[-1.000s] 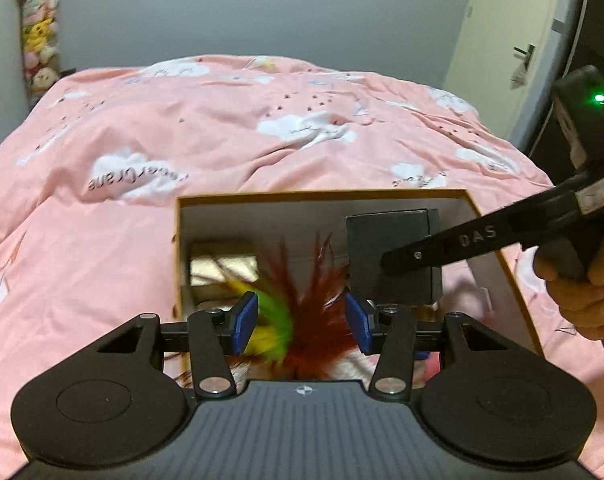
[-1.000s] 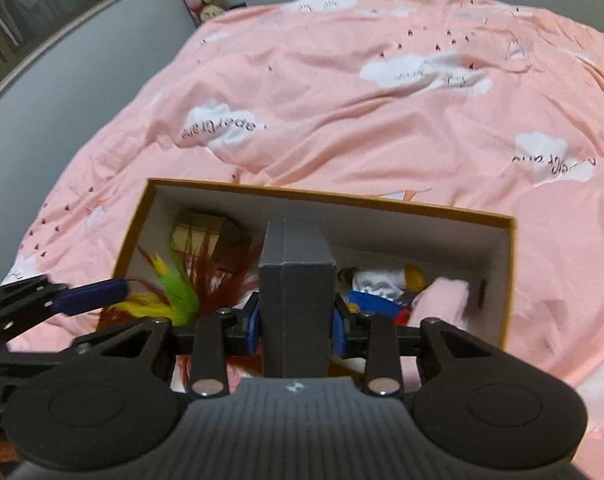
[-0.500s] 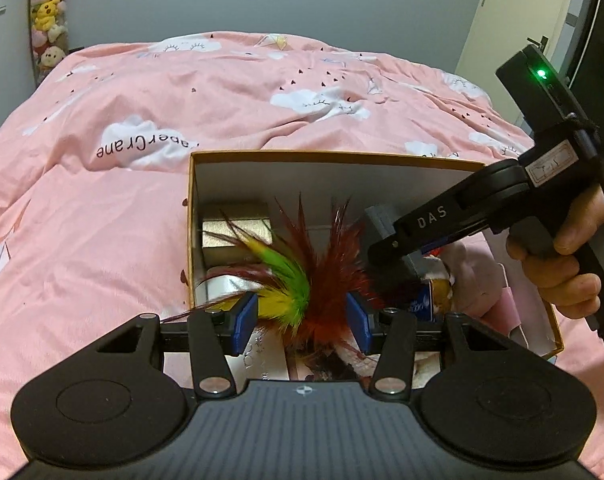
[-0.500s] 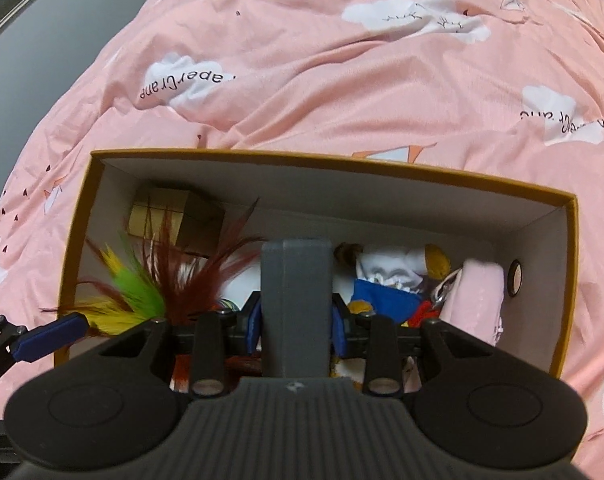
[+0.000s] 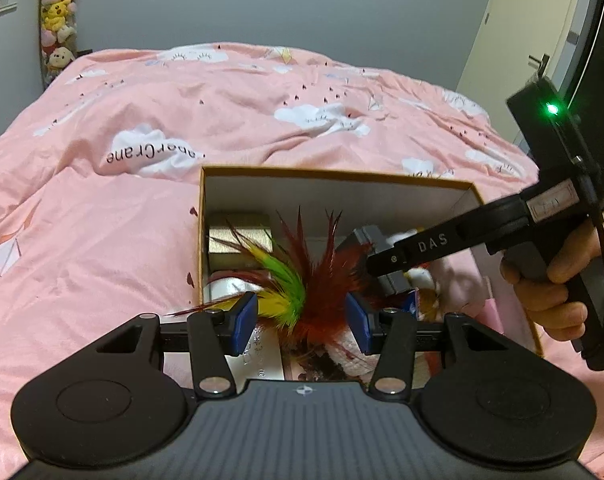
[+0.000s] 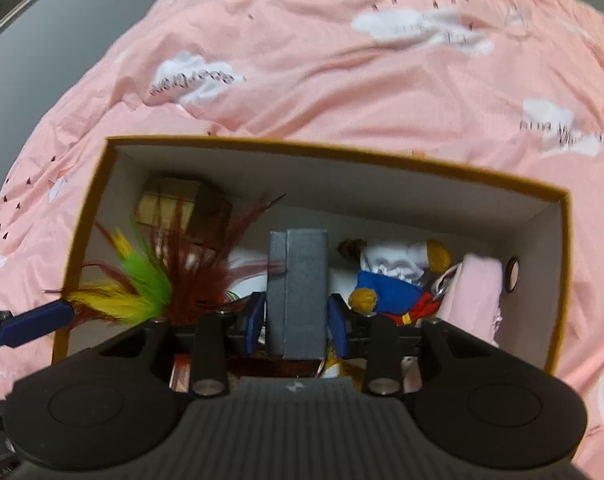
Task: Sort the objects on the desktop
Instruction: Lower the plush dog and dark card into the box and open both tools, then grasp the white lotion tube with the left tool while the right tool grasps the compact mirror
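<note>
The left wrist view looks down into an open cardboard box with a brown rim and white inside (image 5: 338, 174). The box sits on a bed with a pink cover that has white clouds on it (image 5: 102, 240).

The left tool (image 5: 302, 322) hangs over the near side of the box. A bunch of red, green and yellow feathers (image 5: 302, 280) sits between its blue pads, but the pads do not press on it, so the tool is open.

A hand (image 5: 558, 276) on the right side of the box holds the right tool (image 6: 296, 318). In the right wrist view, a dark grey box (image 6: 300, 280) stands up inside the cardboard box, in the middle. It is between the blue pads with thin gaps on both sides, and the pads are spreading apart.

A gold box (image 6: 170, 206) lies in the far left corner of the cardboard box. A soft toy in blue and white clothes (image 6: 390, 276) lies to the right of the grey box.
</note>
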### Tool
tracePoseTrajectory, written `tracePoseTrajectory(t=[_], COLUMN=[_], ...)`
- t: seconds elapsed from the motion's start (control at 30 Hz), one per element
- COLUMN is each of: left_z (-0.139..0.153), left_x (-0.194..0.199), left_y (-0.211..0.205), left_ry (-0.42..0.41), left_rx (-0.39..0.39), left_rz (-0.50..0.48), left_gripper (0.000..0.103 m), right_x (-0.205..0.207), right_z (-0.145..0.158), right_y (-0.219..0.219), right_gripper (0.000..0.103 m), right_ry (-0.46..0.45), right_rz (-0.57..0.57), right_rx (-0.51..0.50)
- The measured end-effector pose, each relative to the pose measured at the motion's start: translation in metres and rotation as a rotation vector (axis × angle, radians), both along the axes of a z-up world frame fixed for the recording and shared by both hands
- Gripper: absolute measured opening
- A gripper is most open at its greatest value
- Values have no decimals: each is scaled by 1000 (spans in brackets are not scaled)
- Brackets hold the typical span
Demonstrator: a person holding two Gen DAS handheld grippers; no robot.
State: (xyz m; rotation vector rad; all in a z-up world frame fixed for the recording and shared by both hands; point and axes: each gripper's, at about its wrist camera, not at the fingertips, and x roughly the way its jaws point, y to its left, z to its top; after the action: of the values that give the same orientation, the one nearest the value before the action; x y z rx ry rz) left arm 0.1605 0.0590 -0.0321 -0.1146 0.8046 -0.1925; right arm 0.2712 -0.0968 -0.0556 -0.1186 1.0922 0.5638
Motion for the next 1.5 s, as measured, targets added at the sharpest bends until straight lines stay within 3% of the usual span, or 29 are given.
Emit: tracePoseTrajectory(t=[0.33,0.63,0.7,0.97,1.1,1.3,1.5], left_z=[35,38,32,-11,-32,-49,-65], left_x=[-40,-72,-76,-82,-84,-82,-77], left_y=[12,29,30,25,23,29,34], left_ry=[-48,39,75,257,317,369,431], left_rx=[-13,65,81,117,141,172,185], left_rz=[54,121,118,107,112,127,118], left_gripper=[56,56,56,56,56,56,56], right_x=[-55,-126,-141,-178,-169,-163,-163], right_z=[44,68,68,26,-8,-43,-71], right_y=[-29,-50,-51,-32,-14,4,12], right_gripper=[41,40,36,33,33,33,38], right_ry=[-192,-265,-265,-126,-9,29,144], right_rz=[95,253,298,453,450,450,458], right_rx=[107,271,293,263,205,131,114])
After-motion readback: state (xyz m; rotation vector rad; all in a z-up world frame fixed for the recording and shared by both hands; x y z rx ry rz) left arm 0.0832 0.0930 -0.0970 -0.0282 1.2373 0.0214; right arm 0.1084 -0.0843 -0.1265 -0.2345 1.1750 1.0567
